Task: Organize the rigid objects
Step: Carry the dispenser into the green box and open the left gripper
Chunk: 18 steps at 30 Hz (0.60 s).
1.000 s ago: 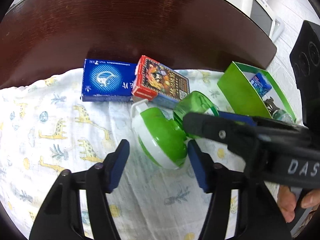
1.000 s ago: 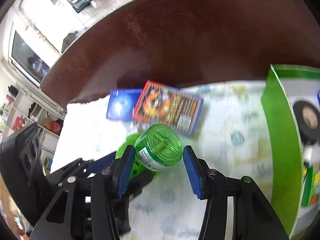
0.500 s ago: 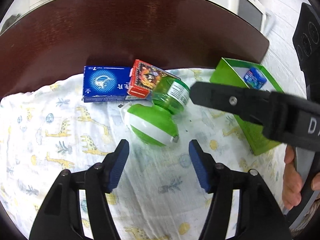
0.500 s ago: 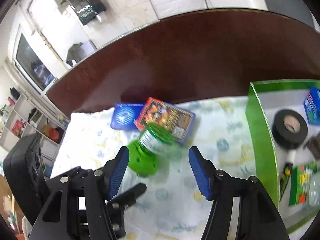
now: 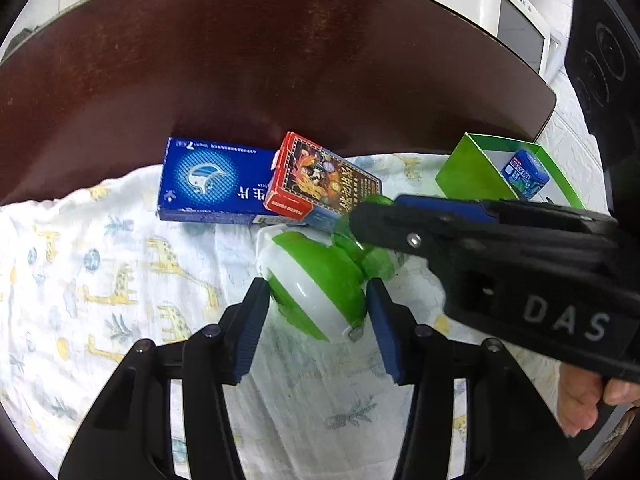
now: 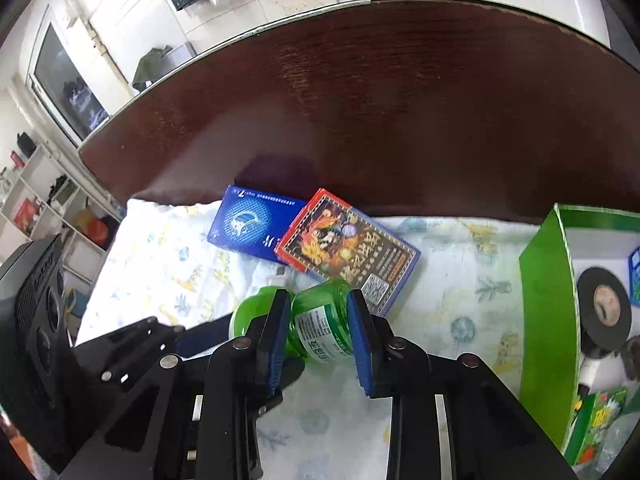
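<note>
Both tools have come back down onto the green device since half a second ago, when they hung spread above it. My left tool (image 5: 316, 314) is closing round its green-and-white body (image 5: 320, 284), blue pads just at its sides; I can't tell if they press yet. My right tool (image 6: 318, 330) is closing on the green bottle (image 6: 320, 320) and its pads touch both flanks. Bottle and body lie joined on the giraffe cloth (image 5: 100, 280) over the desk (image 5: 280, 60), just before the blue box (image 5: 208, 180) and red box (image 5: 320, 176). Right of them stands the green tray (image 6: 544, 312).
</note>
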Tool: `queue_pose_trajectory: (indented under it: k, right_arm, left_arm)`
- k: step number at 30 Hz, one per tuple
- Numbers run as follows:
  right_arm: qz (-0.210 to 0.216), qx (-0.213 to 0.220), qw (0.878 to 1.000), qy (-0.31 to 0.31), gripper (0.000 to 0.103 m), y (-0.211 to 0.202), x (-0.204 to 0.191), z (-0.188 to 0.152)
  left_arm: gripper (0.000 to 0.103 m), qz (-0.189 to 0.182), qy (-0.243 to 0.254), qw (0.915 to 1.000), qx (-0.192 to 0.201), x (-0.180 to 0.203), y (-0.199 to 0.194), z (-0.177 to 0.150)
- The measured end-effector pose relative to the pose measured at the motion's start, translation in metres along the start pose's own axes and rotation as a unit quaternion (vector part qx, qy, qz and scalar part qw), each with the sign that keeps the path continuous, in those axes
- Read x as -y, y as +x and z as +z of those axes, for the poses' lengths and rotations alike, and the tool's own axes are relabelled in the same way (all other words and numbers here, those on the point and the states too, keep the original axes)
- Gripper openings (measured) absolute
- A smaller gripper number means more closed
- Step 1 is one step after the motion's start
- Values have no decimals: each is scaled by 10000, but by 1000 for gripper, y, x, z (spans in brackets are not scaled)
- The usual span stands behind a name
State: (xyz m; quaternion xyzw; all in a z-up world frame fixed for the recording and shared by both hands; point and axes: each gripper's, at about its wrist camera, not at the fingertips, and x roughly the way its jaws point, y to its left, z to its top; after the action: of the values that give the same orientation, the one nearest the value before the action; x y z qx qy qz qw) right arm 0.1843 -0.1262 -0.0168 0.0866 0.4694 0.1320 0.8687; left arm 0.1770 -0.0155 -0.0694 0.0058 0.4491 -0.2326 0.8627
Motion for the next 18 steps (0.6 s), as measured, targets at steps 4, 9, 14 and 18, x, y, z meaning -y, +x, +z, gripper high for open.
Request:
queue_pose_trajectory:
  k: [4,9,14,18]
  right_arm:
    - [19,139,9999,50,31,-11,-1,-5]
    - [-49,412,9991,-32,31,-36,-7,-8]
    - [-42,777,9969,96,31,-72,7,-12]
    - [-65,970,9949,268,31,-99,31,-22]
  left_arm:
    - [46,130,212,9996,114,9,-15,-1]
    - [46,239,452,9982,327,26,-37,4]
    - [46,190,761,9951,599,52,-60,11]
    - [46,97,1099,9912,726,86,-70,18]
